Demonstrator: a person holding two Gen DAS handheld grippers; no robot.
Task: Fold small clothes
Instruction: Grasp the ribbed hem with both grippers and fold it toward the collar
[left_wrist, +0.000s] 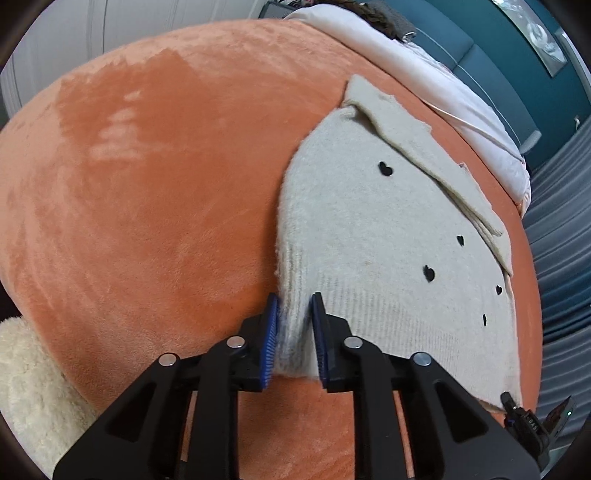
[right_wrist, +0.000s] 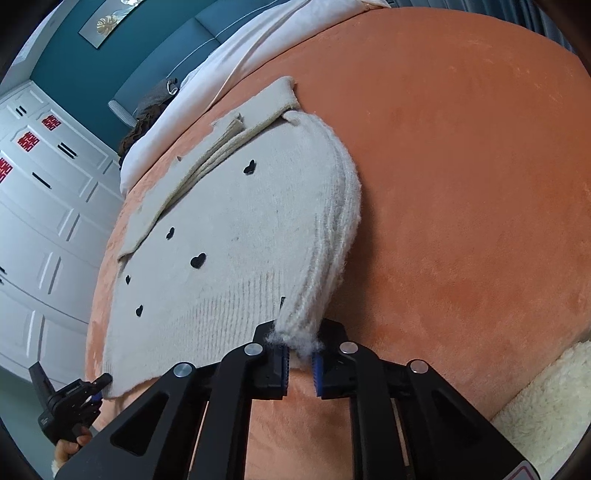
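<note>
Both my wrist views are evenly lit, soft indoor light, no hard shadows. Only a faint shade sits under the near hem of the cream sweater (left_wrist: 369, 236) and between the blue pads. Orange blanket (left_wrist: 155, 192) shows pale sheen patches where the nap catches light, not real glare. Small specular spots on the silver pivot pins of my left gripper (left_wrist: 293, 332) and right gripper (right_wrist: 299, 363). Heavy fisheye: the bed bulges into a dome, cabinet doors (right_wrist: 44, 206) bend, black vignette in all corners. Centre is sharp, knit ribs and heart dots readable. Edges go soft and smeared; slight blur on the sweater fluff at the right pads.
</note>
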